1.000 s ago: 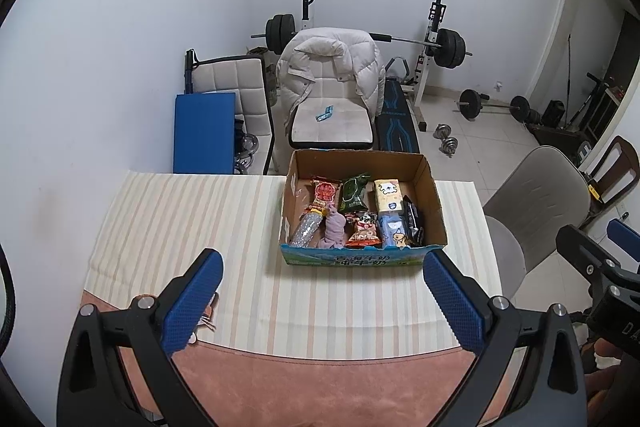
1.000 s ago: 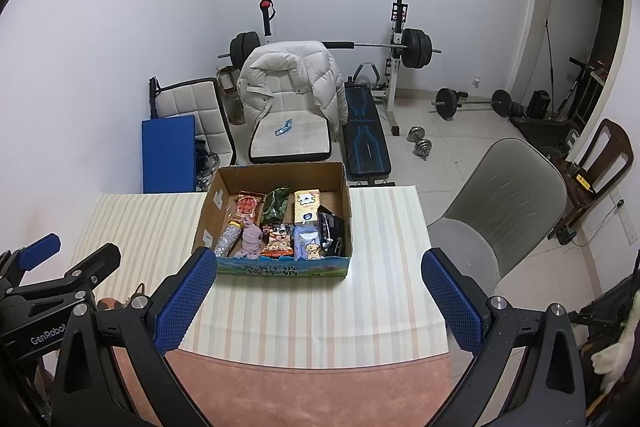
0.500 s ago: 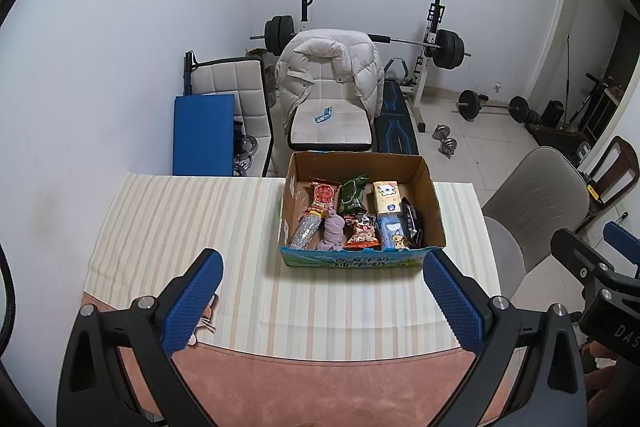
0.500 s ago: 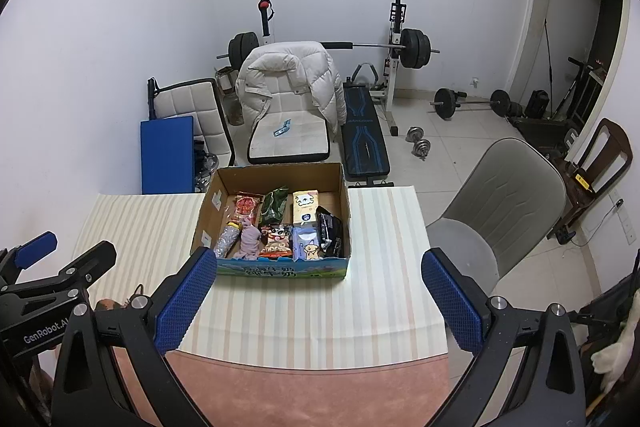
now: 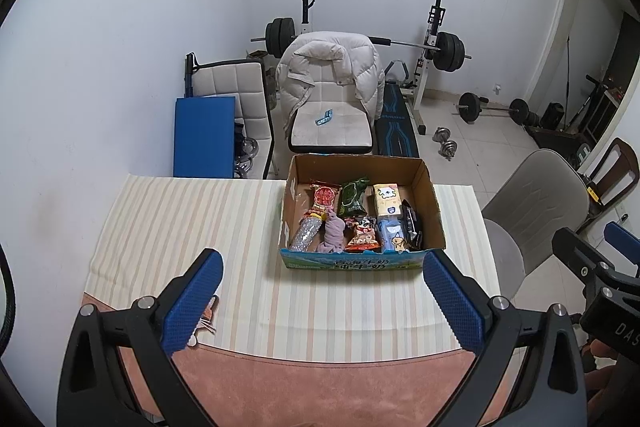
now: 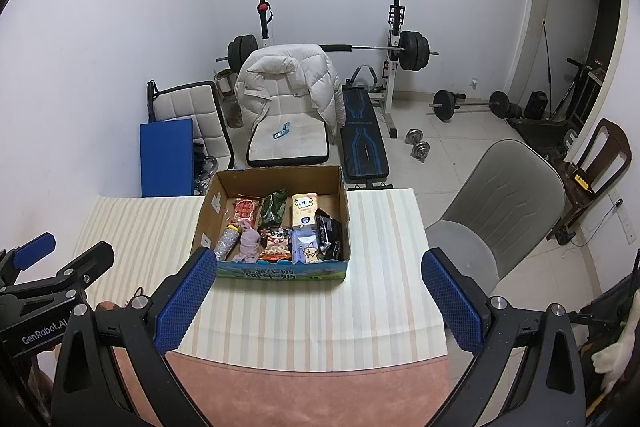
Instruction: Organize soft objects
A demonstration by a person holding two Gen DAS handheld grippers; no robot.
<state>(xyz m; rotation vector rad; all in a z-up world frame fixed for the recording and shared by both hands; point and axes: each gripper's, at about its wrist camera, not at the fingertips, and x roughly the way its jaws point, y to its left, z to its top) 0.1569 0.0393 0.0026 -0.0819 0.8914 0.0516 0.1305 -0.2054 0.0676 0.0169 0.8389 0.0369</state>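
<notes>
An open cardboard box (image 5: 434,205) (image 6: 344,195) stands on the striped tablecloth (image 5: 180,227) (image 6: 380,247). It holds several soft items: a red snack packet (image 5: 323,195), a green packet (image 5: 352,195), a tissue pack (image 5: 386,199), a purple cloth (image 5: 333,235) (image 6: 249,241), a silver bottle (image 5: 304,233), a black pouch (image 5: 412,223). My left gripper (image 5: 322,301) is open and empty, held above the table's near edge. My right gripper (image 6: 318,301) is open and empty, likewise in front of the box.
A chair with a white jacket (image 5: 330,67) stands behind the table. A grey chair (image 6: 508,203) stands at the right. A weight bench and barbell (image 6: 400,47) are at the back. A small item (image 5: 206,315) lies at the cloth's near-left edge.
Both grippers have drifted slightly; the box sits a little lower and nearer in both views. Nothing was grasped or released.
</notes>
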